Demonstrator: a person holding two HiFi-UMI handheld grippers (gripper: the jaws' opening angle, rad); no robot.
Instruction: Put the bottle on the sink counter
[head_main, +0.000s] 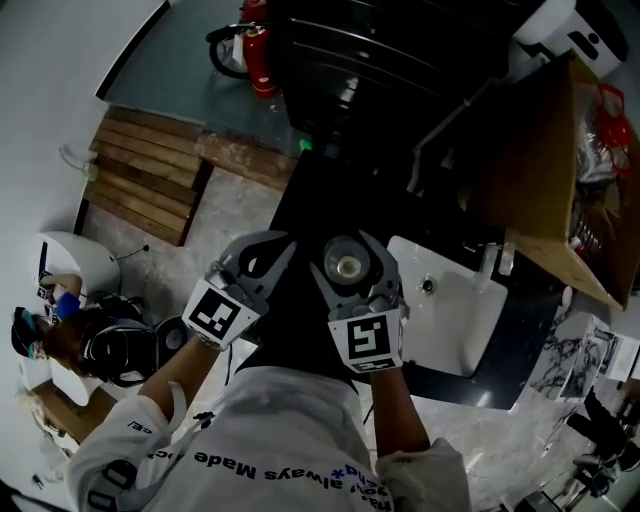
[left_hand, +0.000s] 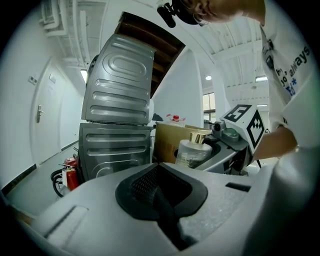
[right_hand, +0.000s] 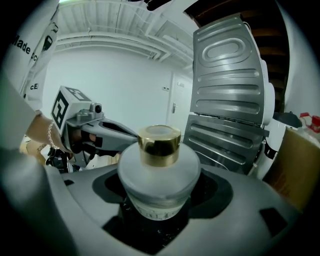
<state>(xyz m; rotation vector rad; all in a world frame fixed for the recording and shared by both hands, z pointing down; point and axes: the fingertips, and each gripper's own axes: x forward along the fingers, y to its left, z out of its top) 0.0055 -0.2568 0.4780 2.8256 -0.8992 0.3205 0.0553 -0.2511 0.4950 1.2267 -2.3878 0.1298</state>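
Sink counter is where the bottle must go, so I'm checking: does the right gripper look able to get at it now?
Probably yes. The right gripper, shut on the bottle, hangs close beside the sink counter, and the head view shows nothing between them.

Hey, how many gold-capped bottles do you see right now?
1. The bottle stands gripped in the right gripper, held up in front of the person; the cardboard box could hide others.
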